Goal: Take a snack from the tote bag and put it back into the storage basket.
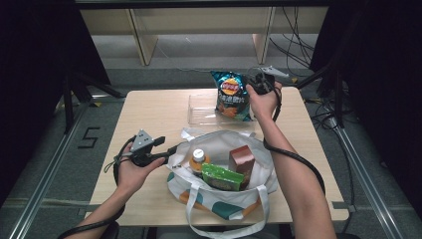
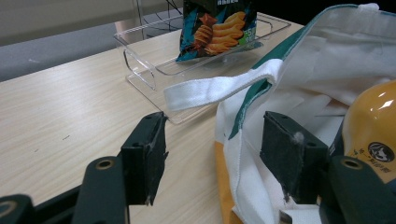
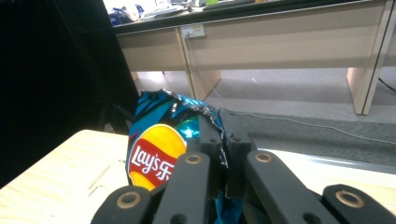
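The chip bag stands upright with its lower end in the clear tray at the far side of the bench. I hold it by its crimped top edge, which keeps the printed face toward me and spares the chips inside from pressure. In the right gripper view, my right claw has its two jaws pressed together on that crinkled top seam, so the bag hangs from the pinch, not from its body. My right hand reaches over the tote bag to get there, arm extended, since the tray lies beyond the tote.

The tote sits at the near edge of the bench, mouth up. Inside it stand an orange bottle, a brown carton and a green packet, packed close together.

My left claw is at the tote's left rim, jaws apart, with the cloth edge and its green trim lying between them but, as far as the left gripper view shows, not clamped. One white handle droops across the rim just beyond the jaws. I judge this placement serves to steady or spread the tote's mouth while the right side works. My left hand rests low beside the tote.
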`<action>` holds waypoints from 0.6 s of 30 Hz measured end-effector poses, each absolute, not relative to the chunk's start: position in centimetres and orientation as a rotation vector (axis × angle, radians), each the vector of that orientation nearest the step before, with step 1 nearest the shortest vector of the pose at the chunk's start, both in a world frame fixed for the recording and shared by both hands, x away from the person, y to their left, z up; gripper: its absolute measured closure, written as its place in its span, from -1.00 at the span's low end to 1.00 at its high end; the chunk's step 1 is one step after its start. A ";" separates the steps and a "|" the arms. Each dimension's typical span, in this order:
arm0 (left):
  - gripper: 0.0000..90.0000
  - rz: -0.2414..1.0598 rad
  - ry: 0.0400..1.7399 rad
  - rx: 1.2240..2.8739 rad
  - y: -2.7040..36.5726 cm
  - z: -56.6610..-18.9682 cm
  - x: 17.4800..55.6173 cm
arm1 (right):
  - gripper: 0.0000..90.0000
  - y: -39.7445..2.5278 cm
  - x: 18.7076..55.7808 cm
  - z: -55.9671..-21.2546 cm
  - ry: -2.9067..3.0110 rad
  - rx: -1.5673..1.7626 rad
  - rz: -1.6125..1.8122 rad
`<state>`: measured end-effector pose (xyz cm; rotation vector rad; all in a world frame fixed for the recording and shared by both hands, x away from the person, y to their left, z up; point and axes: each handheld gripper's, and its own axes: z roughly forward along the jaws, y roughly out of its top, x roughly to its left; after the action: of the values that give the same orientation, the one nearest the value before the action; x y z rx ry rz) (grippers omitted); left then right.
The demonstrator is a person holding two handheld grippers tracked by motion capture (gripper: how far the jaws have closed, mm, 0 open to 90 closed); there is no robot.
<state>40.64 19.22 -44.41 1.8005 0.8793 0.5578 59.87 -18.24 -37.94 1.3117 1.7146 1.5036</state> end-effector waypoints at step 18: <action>-0.12 0.557 0.880 1.805 19.2 -44.5 40.7 | 0.94 -19.5 60.1 -38.5 1.716 1.322 1.430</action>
<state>40.66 19.19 -44.50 1.8047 0.8798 0.5573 60.07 -19.47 -38.48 1.3221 1.7161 1.4297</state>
